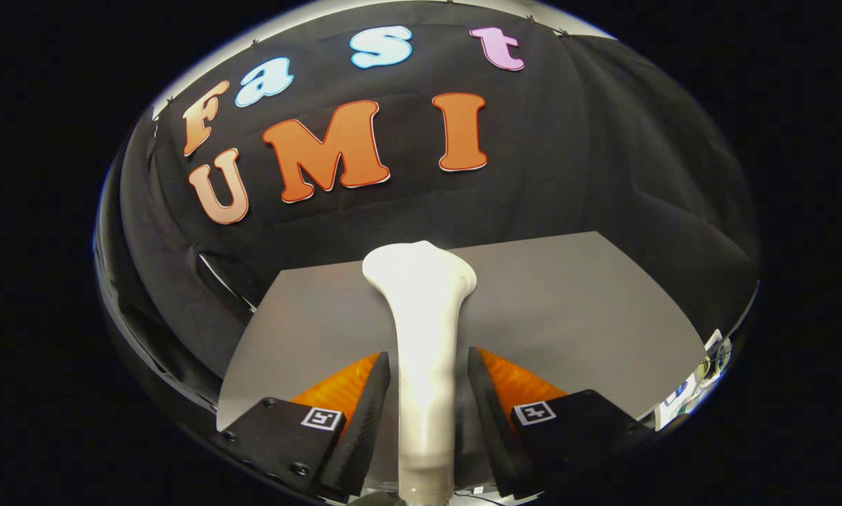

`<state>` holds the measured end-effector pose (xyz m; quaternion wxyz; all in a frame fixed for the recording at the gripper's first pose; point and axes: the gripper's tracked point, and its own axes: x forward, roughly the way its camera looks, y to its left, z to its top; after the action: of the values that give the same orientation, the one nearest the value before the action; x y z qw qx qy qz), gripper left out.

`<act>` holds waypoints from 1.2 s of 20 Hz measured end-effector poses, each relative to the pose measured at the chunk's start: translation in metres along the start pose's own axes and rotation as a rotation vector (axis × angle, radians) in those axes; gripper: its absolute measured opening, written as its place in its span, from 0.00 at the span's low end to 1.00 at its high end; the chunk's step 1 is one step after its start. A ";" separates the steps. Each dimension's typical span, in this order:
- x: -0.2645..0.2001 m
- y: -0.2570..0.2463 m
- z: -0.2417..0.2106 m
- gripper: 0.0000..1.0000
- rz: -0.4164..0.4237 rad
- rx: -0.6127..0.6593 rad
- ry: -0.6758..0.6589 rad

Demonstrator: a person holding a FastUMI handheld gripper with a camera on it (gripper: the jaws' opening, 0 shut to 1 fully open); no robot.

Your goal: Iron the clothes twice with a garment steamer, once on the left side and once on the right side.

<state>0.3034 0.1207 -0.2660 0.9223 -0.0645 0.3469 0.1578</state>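
Gripping the white garment steamer [424, 330] by its handle, both fingers of the gripper [428, 372] press it; its head points toward 12 o'clock over the grey table [575, 302].

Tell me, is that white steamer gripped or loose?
Gripped: both fingers of the gripper press against the garment steamer's handle.
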 end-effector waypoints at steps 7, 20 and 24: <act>0.010 0.001 -0.013 0.51 0.001 -0.009 0.042; -0.017 0.007 0.003 0.47 0.056 0.010 -0.021; -0.038 0.009 0.010 0.47 0.060 0.022 -0.060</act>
<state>0.2795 0.1218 -0.2334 0.9277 -0.0392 0.3226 0.1835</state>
